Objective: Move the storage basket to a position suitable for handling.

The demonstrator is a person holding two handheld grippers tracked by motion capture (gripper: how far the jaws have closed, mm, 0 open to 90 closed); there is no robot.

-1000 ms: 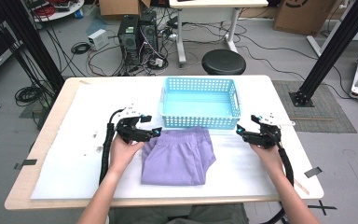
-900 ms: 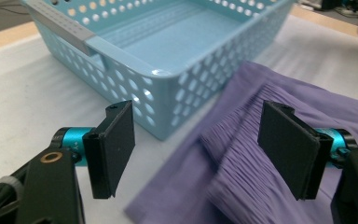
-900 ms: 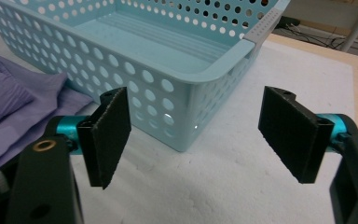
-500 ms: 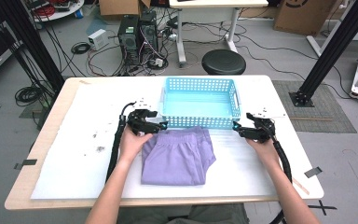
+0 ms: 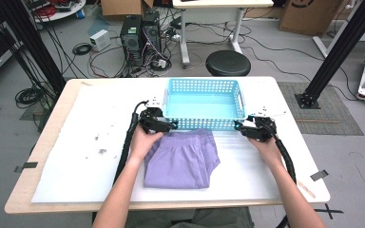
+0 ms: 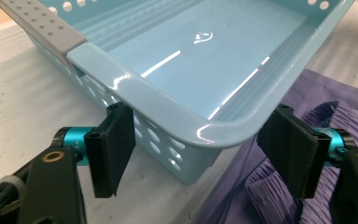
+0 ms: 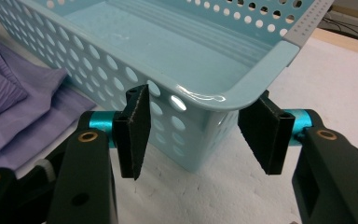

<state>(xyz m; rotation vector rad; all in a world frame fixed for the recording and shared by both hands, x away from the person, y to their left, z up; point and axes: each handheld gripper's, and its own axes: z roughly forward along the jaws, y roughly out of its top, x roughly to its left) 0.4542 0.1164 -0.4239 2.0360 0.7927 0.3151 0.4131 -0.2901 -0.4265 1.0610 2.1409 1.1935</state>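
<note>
Basket [image 5: 204, 102], light blue perforated plastic, sits empty on the white table cover [image 5: 76, 142] toward the far middle of the table, its near wall just beyond the folded purple garment [image 5: 180, 159]. Judge it light and fairly stiff, though the thin walls may flex and the glossy rim looks slippery, so a pinch on one corner alone would likely let it twist. Your two near corners are the sensible holds, low on the wall under the rolled rim.

Your left gripper [image 6: 205, 151] has its jaws spread wide around the near-left corner, one pad outside the holed wall, the other over the garment's waistband side; nothing is pinched yet. Your right gripper [image 7: 200, 135] straddles the near-right corner; its jaws have just been closing, with the corner between them, but the pads [image 7: 133, 135] stand off the plastic. Watch that the left pad does not catch purple cloth along with the wall.
</note>
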